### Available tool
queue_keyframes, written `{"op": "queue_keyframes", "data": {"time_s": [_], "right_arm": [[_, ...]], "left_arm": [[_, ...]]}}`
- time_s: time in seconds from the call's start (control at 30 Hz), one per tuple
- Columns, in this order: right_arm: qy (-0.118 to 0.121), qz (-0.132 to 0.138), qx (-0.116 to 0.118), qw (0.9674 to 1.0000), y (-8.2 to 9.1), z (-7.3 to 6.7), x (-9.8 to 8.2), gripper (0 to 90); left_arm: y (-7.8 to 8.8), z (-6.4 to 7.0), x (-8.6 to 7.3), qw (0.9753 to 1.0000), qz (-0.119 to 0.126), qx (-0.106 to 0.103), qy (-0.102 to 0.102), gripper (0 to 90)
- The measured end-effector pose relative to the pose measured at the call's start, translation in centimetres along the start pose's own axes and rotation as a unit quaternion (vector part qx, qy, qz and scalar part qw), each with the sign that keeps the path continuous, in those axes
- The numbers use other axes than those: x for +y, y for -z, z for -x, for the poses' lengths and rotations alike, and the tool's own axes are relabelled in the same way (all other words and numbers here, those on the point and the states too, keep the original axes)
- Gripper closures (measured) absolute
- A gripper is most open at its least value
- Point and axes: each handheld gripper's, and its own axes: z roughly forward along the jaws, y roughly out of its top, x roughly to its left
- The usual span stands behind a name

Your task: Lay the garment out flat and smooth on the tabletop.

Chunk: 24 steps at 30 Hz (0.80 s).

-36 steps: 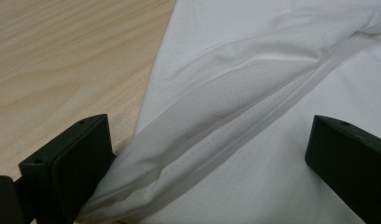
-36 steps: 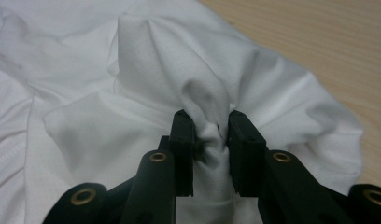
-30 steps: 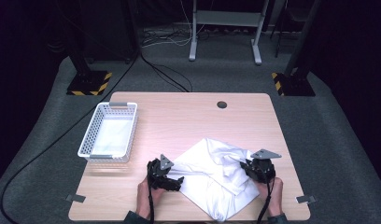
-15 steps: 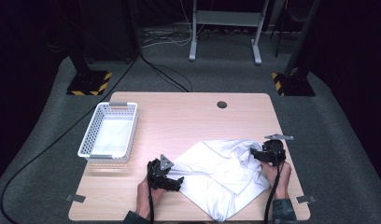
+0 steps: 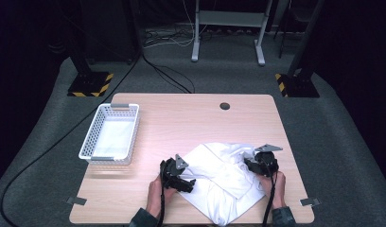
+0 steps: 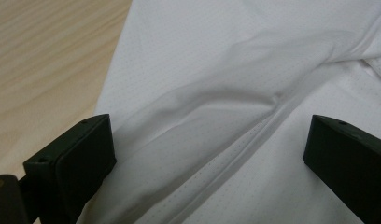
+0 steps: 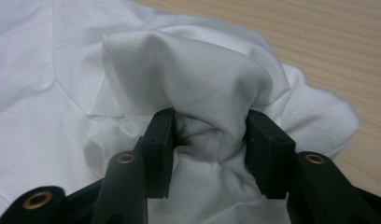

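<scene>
Garment: a white shirt [image 5: 224,177] lies rumpled on the near half of the wooden tabletop [image 5: 191,123], between the two hands.
Left hand-held gripper [image 5: 181,182]: at the shirt's left edge, jaws spread wide over flat cloth, pressing nothing.
Right hand-held gripper [image 5: 257,163]: at the shirt's right edge; its jaws have just been closing and now pinch a raised bunch of fabric [image 7: 198,93].
Basket: a white mesh basket [image 5: 89,146] sits at the tabletop's left, well apart from the shirt.
</scene>
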Motion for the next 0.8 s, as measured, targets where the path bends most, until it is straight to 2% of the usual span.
{"op": "queue_keyframes", "data": {"time_s": [0.13,0.23,0.33,0.47,0.57,0.63,0.73,0.8], "right_arm": [[0.017,0.003,0.002,0.9998,0.7,-1.4,-0.6,65.5],[0.011,0.024,0.007,0.9996,1.6,-1.3,-0.3,73.4],[0.005,0.044,-0.007,0.9990,2.4,-0.3,0.9,78.9],[-0.010,0.038,-0.025,0.9989,1.2,2.6,2.9,79.9],[-0.026,0.039,-0.043,0.9980,0.4,4.4,4.4,79.8],[-0.037,0.017,-0.055,0.9976,-1.0,5.5,4.9,77.8],[-0.046,-0.025,-0.066,0.9965,-2.7,6.5,5.0,67.4],[-0.060,-0.013,-0.067,0.9959,-2.0,6.8,4.9,58.0]], "left_arm": [[0.9,-0.4,-1.6,0.9998,0.021,-0.001,0.006,1.6],[1.2,-0.5,-2.0,0.9997,0.024,0.000,0.006,1.7],[1.1,-0.5,-1.9,0.9997,0.025,0.000,0.006,1.3],[1.1,-0.5,-2.0,0.9996,0.026,0.001,0.006,1.3],[1.1,-0.5,-2.0,0.9996,0.027,0.000,0.006,1.3],[1.1,-0.5,-2.0,0.9996,0.027,0.000,0.006,1.3],[1.1,-0.5,-2.0,0.9996,0.027,0.000,0.006,1.3],[1.1,-0.5,-2.0,0.9996,0.028,0.000,0.006,1.3]]}}
